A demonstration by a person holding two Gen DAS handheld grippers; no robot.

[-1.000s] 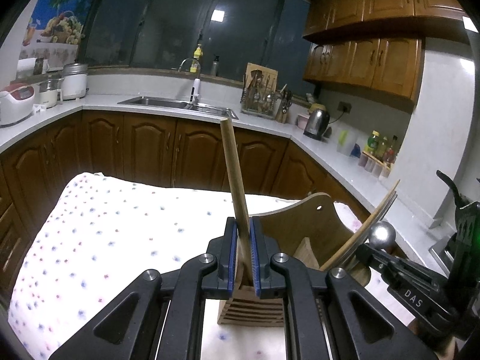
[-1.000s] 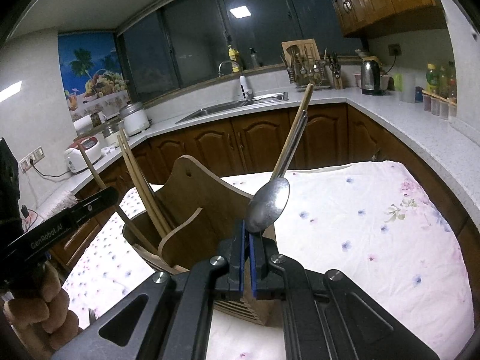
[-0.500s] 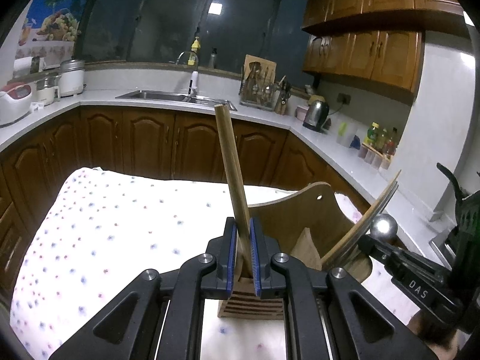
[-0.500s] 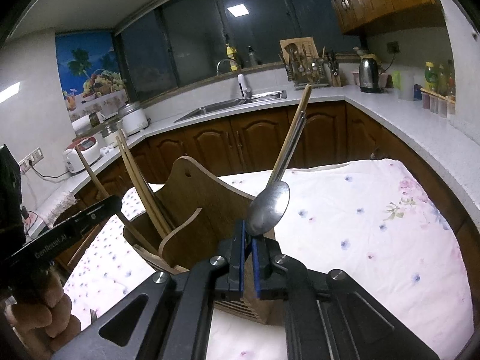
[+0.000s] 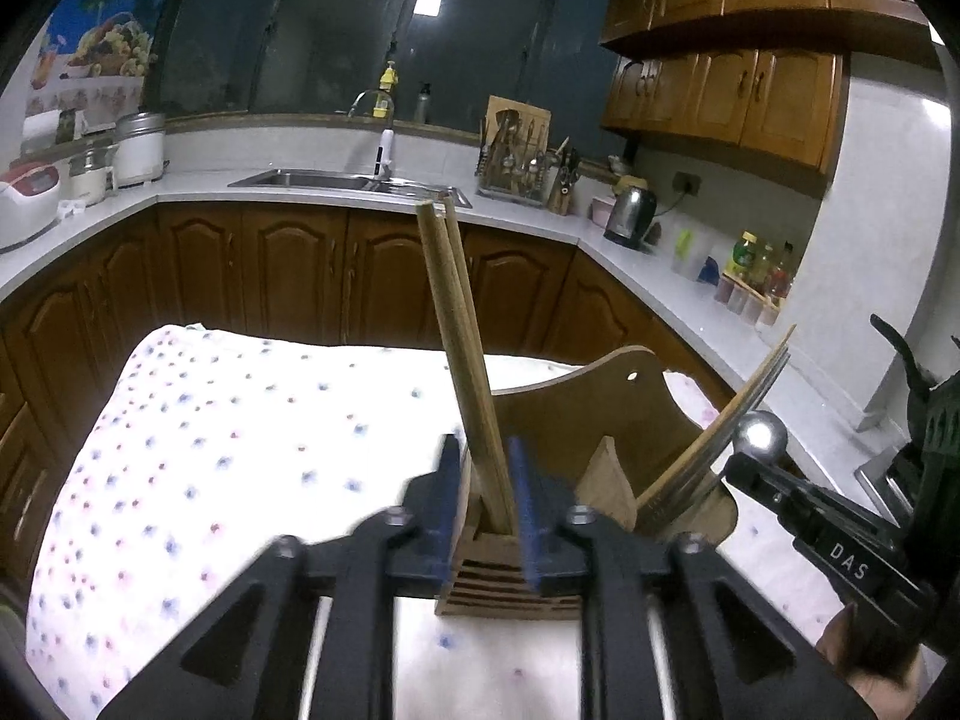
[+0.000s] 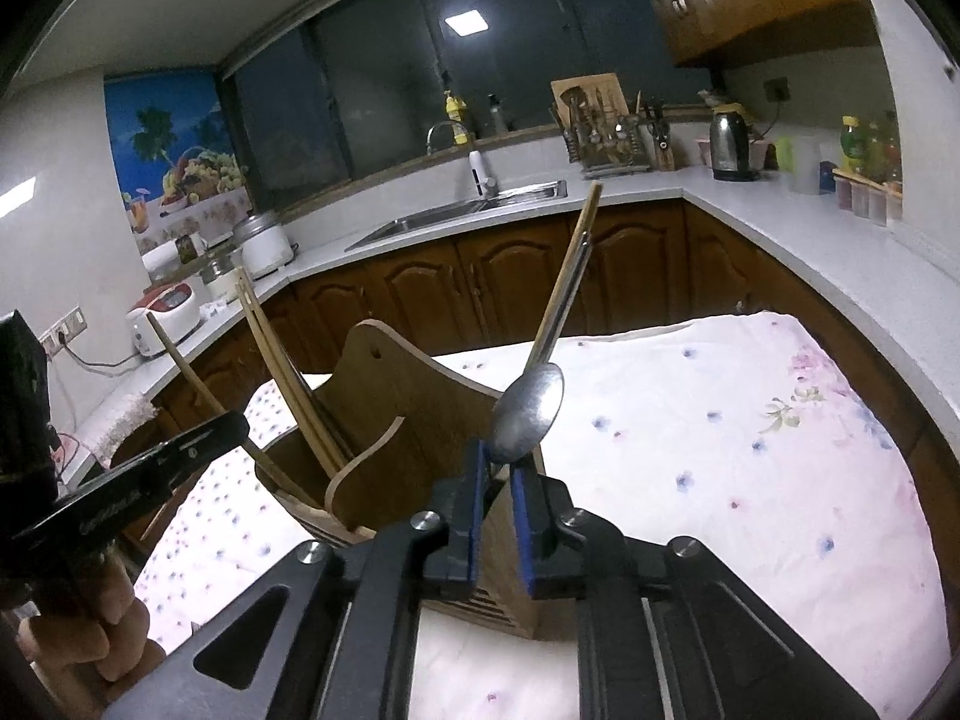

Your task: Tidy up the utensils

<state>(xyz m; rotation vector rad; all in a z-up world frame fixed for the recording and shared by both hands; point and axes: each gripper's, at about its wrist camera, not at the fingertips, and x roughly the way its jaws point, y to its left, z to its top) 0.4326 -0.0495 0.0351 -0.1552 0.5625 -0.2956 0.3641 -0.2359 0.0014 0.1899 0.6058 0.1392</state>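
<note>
While angled downward at lower centre of each view, left gripper (image 5: pixel 485 501) opening around 2 wooden chopsticks (image 5: pixel 459 354), pads apart from them; right gripper (image 6: pixel 503 510) opening below spoon (image 6: pixel 528 411), grip released. Both utensils upright in wooden utensil holder (image 5: pixel 591 420) on floral tablecloth (image 5: pixel 240 438).

Both grippers are black, with blue-padded jaws, silver screws and white lettering on one side.
</note>
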